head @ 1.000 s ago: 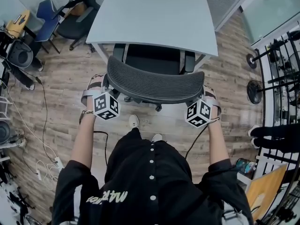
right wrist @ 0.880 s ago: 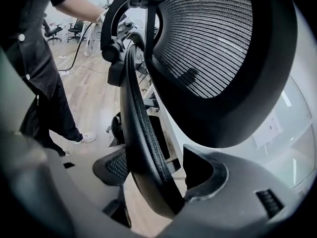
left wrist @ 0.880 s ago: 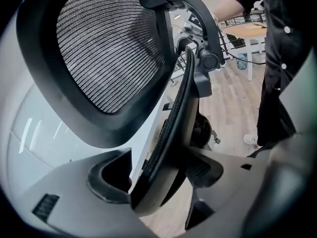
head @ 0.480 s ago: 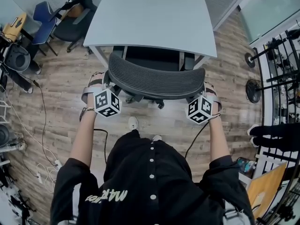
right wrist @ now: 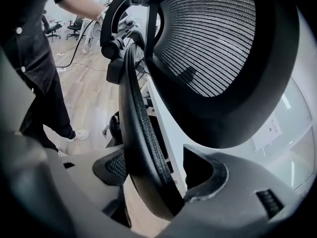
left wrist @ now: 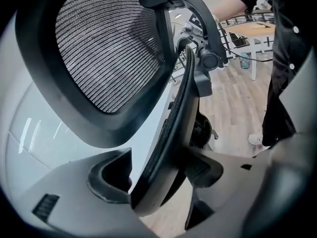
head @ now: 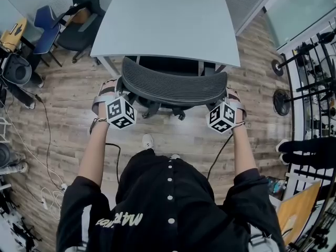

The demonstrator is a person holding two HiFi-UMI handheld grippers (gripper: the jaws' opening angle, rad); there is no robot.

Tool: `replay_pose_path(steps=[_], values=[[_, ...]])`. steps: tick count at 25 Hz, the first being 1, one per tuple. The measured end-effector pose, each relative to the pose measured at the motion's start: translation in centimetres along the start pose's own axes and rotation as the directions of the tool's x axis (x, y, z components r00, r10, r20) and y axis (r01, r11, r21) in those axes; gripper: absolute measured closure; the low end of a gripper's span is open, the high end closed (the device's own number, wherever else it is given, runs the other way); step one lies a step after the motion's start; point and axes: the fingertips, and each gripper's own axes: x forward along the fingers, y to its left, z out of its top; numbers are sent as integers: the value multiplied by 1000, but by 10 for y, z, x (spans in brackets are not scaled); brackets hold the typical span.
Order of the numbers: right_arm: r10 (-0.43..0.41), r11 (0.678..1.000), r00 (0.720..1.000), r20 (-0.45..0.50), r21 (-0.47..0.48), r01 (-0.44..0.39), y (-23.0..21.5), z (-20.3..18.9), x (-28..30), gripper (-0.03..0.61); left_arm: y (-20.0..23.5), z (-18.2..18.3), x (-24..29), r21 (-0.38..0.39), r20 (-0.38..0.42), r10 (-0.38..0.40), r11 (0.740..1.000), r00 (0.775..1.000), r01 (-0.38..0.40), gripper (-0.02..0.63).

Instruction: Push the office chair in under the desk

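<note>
**Item:** office chair (head: 173, 88), black, with mesh backrest and castor base.

**Position:** The seat and armrests are tucked beneath the near edge of the pale grey table (head: 168, 20). The backrest is set just short of that edge, and the castors are seen below it on the wood-plank floor (head: 173, 135).

**Left gripper** (left wrist: 156, 175): The fingers are closed to the thickness of the backrest's left side rim, which is held between the pads.

**Right gripper** (right wrist: 161, 175): The same hold is made on the right side rim. Both grippers are placed at matching height, one at each end of the backrest.

**Step in hand:** This is judged to be the last stretch of the push, the chair being nearly home.

**Next move:** A short, level push toward the table is called for. It should be shared evenly between both sides so the castors are not slewed, and stopped as the backrest meets the table edge. The fingers are then to be opened.

**Other stock:** A blue chair (head: 46, 24) is noted by the table's far left corner, and a cable (head: 48, 117) is trailed over the floor at left.
</note>
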Motion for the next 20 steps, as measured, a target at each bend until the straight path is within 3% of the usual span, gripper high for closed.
replay_pose_path(steps=[20], values=[[-37,999,999,-1,-8,37,-39,0,34,258,34,5,37,2,2,2,1000,1000,-2,285]])
